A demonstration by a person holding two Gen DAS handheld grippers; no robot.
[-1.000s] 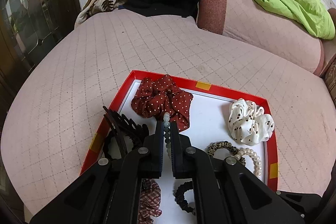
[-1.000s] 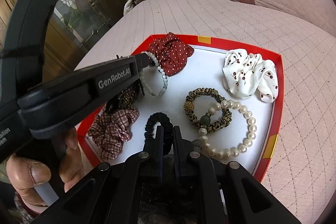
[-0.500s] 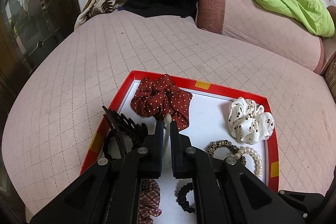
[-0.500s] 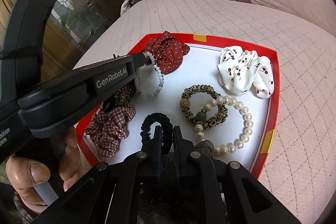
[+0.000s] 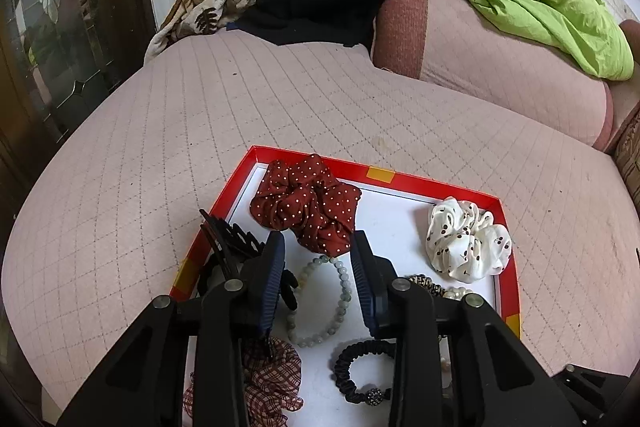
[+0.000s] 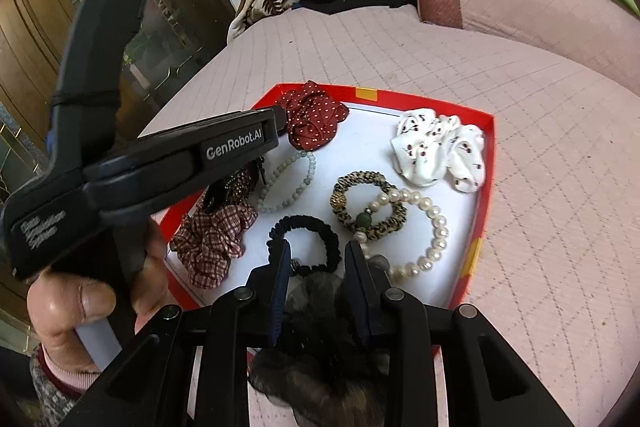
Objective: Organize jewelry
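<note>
A red-rimmed white tray (image 5: 400, 179) lies on the pink quilted bed. My left gripper (image 5: 318, 247) hangs over it with its jaws opening. The pale green bead bracelet (image 5: 345, 293) lies loose on the tray floor beneath the gap, touching neither pad. My right gripper (image 6: 316, 251) is at the tray's near edge, its jaws also opening. A dark furry hair tie (image 6: 320, 359) sits between and under its fingers, and the pads stand apart from it. In the right wrist view the left gripper (image 6: 280, 121) reaches in from the left above the bead bracelet (image 6: 298, 187).
In the tray are a red dotted scrunchie (image 5: 308, 203), white cherry scrunchie (image 6: 440, 151), pearl bracelet (image 6: 436, 223), leopard hair tie (image 6: 360, 183), black hair tie (image 6: 308, 223), plaid scrunchie (image 6: 212, 239) and black claw clip (image 5: 232, 243). A person's hand (image 6: 80, 303) holds the left gripper. Clothes are piled at the back.
The left jaws were shut on the bead bracelet and have opened, and it now lies on the tray. The right jaws have opened too, baring the furry tie, and that gripper drew back slightly.
</note>
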